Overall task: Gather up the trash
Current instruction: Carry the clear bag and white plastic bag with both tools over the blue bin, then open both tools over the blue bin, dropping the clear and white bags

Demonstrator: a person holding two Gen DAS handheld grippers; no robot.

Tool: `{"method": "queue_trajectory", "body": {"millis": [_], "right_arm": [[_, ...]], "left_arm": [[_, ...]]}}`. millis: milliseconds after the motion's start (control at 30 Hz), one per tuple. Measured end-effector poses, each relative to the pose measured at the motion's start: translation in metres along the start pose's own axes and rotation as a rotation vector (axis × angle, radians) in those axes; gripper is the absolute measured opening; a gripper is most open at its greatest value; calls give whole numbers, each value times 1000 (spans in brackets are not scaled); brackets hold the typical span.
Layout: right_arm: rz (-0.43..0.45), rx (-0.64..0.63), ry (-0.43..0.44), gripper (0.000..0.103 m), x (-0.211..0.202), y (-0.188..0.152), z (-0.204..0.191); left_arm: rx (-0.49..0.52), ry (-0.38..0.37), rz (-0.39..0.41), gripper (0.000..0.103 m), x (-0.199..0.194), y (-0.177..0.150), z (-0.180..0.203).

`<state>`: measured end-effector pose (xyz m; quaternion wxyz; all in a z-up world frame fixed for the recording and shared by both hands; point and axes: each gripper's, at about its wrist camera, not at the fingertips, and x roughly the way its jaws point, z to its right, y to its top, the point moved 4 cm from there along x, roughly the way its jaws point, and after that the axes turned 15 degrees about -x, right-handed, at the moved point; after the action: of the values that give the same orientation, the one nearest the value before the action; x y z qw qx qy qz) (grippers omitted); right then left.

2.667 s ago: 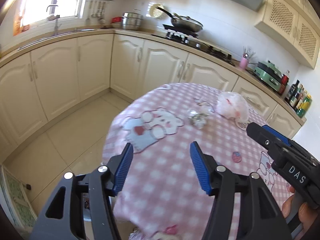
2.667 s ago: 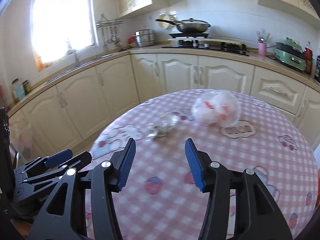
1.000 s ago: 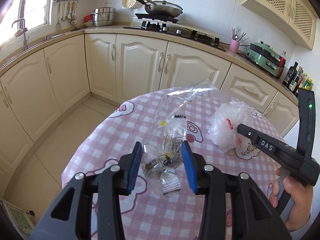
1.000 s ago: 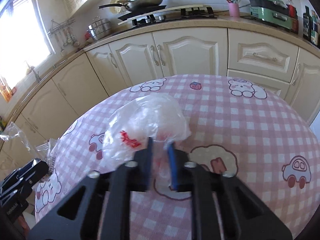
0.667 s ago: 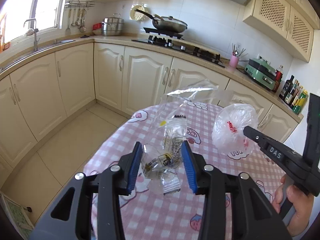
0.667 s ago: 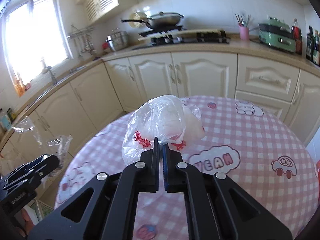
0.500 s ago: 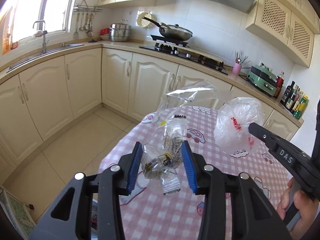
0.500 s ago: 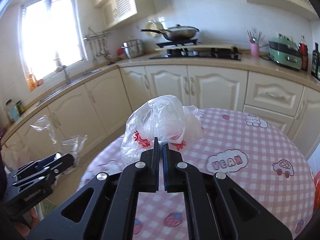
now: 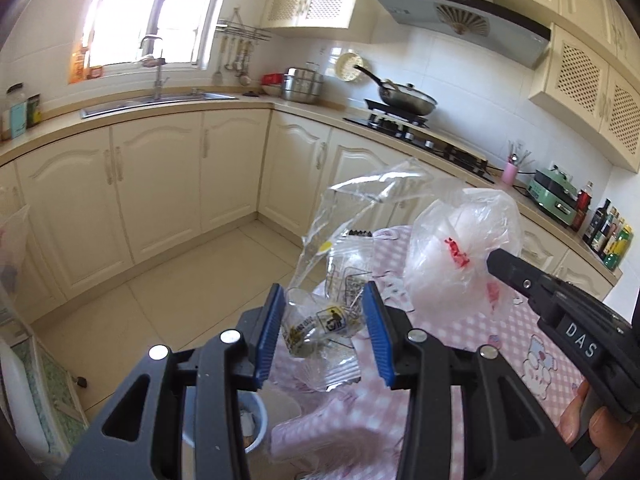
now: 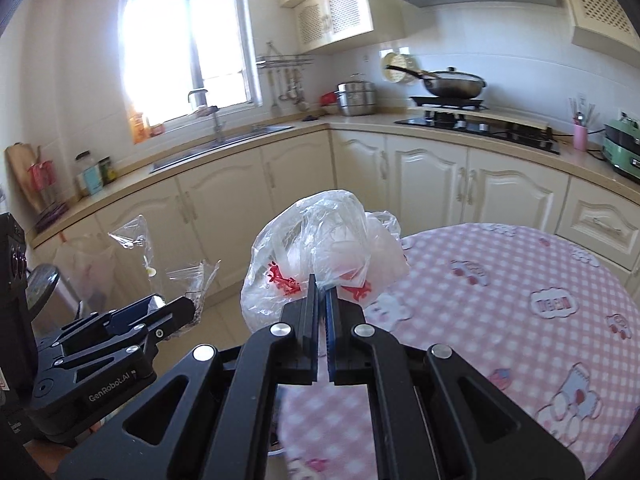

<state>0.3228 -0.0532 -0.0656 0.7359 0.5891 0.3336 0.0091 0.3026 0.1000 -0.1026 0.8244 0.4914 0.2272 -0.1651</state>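
Left wrist view: I am clamping my left gripper (image 9: 325, 330) on a clear crumpled wrapper (image 9: 320, 320), holding it in the air beyond the edge of the pink checked table (image 9: 520, 344), above a blue bin (image 9: 252, 420) on the floor. To its right, my right gripper (image 10: 320, 296) is pinching a white plastic bag (image 10: 320, 248) with red print, its fingers nearly together, lifted clear of the tablecloth.
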Motion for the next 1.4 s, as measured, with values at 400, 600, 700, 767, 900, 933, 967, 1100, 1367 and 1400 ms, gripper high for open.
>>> {"method": "queue_trajectory", "body": {"millis": [400,600,700,767,900,933,967,1100,1367,1400], "right_arm": [[-100,-126,142,2,57,-34,-126],[-190,-184,179,2,98,-72,-168],[-234,-201,197,2,121,-87,-182],[-256,-214,194,2,134,-94,-187],[-302,-222,192,2,158,-110,-189],[-311,-227,188,2,164,-113,-188],[-317,-228,185,2,168,-116,-188],[-335,-234,163,2,180,-126,-182],[-354,-228,134,2,193,-133,-170],[-356,-226,135,2,193,-132,-168]], "left_arm": [[-125,125,-39,40,-7,-31,-124],[-189,198,-116,40,18,-57,-183],[-214,234,-158,40,36,-70,-209],[-224,249,-181,40,47,-75,-220],[-235,292,-236,40,76,-87,-241],[-242,296,-250,40,83,-90,-247],[-245,300,-262,40,89,-92,-251],[-260,292,-302,41,117,-92,-258],[-260,263,-321,57,139,-89,-253],[-262,262,-320,58,139,-90,-253]]}}
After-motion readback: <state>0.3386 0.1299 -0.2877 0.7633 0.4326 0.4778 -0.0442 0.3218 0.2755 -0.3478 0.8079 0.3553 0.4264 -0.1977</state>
